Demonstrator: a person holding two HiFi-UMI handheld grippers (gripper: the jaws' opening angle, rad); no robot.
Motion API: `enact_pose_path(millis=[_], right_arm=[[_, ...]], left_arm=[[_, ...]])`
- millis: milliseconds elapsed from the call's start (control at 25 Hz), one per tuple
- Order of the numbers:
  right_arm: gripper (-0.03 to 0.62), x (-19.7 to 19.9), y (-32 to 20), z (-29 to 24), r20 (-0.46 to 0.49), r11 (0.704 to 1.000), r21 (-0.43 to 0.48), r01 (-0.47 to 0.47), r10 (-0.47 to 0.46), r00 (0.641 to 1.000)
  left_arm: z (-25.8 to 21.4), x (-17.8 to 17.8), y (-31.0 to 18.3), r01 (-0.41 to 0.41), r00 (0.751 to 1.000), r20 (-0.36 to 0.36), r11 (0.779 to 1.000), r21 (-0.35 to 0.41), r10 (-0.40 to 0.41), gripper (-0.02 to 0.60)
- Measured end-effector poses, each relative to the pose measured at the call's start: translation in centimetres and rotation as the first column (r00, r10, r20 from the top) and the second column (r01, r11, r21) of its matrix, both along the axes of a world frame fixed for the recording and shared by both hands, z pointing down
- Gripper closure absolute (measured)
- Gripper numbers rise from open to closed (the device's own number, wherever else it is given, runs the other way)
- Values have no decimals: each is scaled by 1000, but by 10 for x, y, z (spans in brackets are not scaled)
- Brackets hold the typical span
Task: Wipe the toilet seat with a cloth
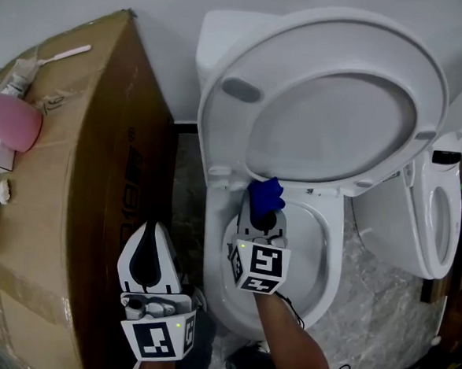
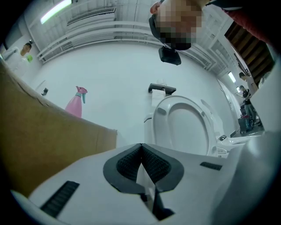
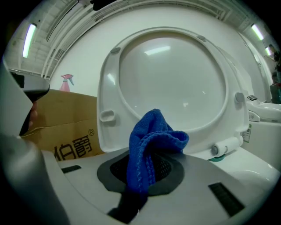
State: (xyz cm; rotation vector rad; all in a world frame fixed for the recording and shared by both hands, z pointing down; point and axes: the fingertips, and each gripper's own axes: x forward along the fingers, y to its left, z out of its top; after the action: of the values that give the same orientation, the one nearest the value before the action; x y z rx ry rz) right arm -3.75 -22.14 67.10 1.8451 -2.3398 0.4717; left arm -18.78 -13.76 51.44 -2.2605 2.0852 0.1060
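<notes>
Two handheld grippers show: the right gripper (image 1: 265, 218) is clamped on a crumpled blue microfibre cloth (image 1: 265, 193). The cloth sticks up from its jaws over the back edge of the white toilet bowl (image 1: 333, 250), just below the raised white oval toilet seat (image 1: 219, 132) and near its hinge. The left gripper (image 1: 152, 231) is closed with nothing between its jaws, beside the bowl's left edge and next to a tall brown cardboard box (image 1: 74, 177).

Toilet bowl (image 1: 315, 239) partly behind right gripper (image 1: 264, 212)
</notes>
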Motion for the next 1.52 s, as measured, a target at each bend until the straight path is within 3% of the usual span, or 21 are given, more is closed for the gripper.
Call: enact_pose_path(millis=[200, 680, 960, 1240, 1520], right_arm=[[531, -37, 3, -4, -13, 996, -15, 90, -91, 996], [531, -57, 1, -21, -10, 995, -21, 95, -95, 995], [531, -81, -2, -42, 216, 994, -64, 87, -71, 974], [531, -79, 2, -55, 315, 992, -118, 52, -12, 949], [531, -74, 2, -88, 506, 989, -146, -12, 85, 858]], left_arm=[[-2, -11, 5, 21, 1000, -11, 1000, -1, -21, 569], [-11, -27, 10, 46, 998, -43, 999, -13, -46, 569], [-25, -28, 10, 44, 998, -38, 999, -14, -44, 569], [-43, -41, 10, 59, 998, -35, 998, -11, -59, 569], [-64, -45, 13, 62, 998, -31, 998, -13, -63, 569]])
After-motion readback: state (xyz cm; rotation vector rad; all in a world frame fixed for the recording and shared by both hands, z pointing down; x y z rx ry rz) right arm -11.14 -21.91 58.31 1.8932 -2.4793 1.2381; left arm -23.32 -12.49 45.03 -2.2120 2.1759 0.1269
